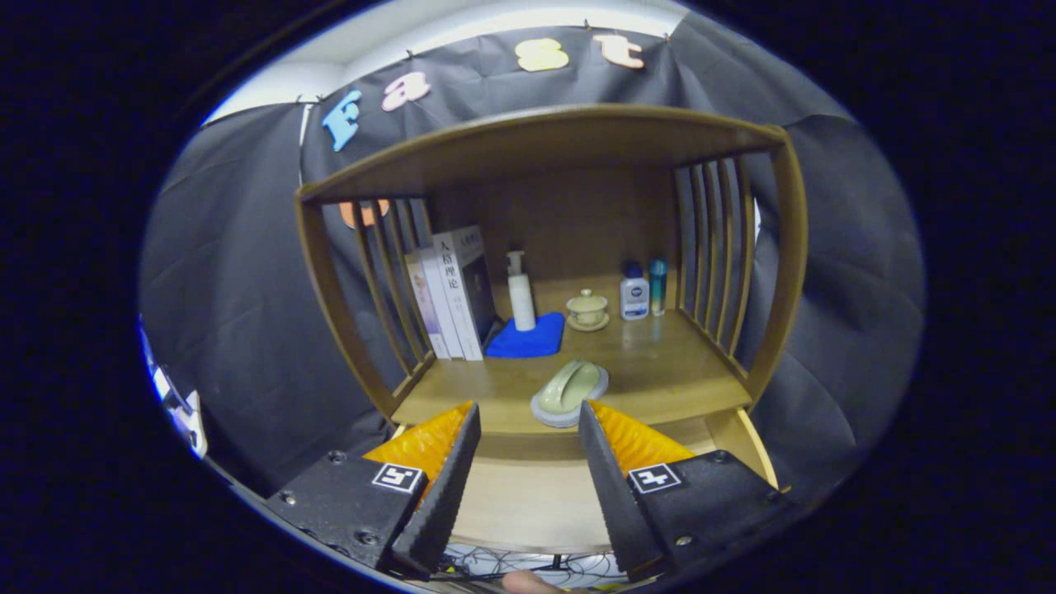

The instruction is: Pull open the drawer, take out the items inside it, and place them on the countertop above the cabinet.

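Jaws [528,421] are standing spread, gripping nothing, over the pulled-out drawer [528,495]. Just beyond their tips, a pale green dish on a grey pad [569,392] is lying at the front edge of the cabinet's wooden surface [660,371]. Farther back are sitting books [454,293], a blue cloth [526,338], a pump bottle [520,293] and a lidded cup [587,309].
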Demonstrator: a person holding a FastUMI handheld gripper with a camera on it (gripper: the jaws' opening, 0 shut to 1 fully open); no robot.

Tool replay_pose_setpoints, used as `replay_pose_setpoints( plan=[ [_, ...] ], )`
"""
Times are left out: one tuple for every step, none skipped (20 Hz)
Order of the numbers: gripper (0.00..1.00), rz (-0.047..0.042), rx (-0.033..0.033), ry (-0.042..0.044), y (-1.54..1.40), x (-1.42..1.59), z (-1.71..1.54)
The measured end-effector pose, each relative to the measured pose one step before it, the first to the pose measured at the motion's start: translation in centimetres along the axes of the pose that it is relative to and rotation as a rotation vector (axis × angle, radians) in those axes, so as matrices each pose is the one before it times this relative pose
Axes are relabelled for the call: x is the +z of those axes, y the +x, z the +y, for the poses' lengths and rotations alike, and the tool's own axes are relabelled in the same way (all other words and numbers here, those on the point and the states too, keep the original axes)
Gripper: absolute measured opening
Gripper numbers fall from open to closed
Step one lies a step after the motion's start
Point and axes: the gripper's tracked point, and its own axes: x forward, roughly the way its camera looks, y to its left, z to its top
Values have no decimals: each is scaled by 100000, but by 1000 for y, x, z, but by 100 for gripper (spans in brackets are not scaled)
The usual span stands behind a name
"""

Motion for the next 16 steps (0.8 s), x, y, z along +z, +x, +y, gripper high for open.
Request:
replay_pose_setpoints(
  plan=[
    [79,-2661,764,-1164,-1131,-471,224],
    [84,-3308,1343,-1381,-954,-230,281],
    [90,-3338,237,-2154,-1470,-13,188],
    [95,-2888,-1248,-2151,-718,-511,-455],
    [96,-2142,-1169,-2117,-707,-389,-238],
    [96,-1615,-864,-1674,-737,-434,17],
    [98,-2165,-622,-762,-567,-327,2],
    [98,-2397,-320,-1137,-428,-205,9],
    [98,-2197,-896,-1045,-532,-567,-198],
    [98,-2249,-772,-932,-453,-588,-83],
    [98,-2722,-167,-977,-463,-451,14],
    [98,-3168,128,-1143,-475,-501,252],
    [98,-3194,617,-1053,-537,-458,276],
    [98,-2423,201,-880,-488,-683,348],
    [98,-1505,-850,-492,-537,-828,135],
    [98,-410,-812,113,-457,-1098,164]
  ],
)
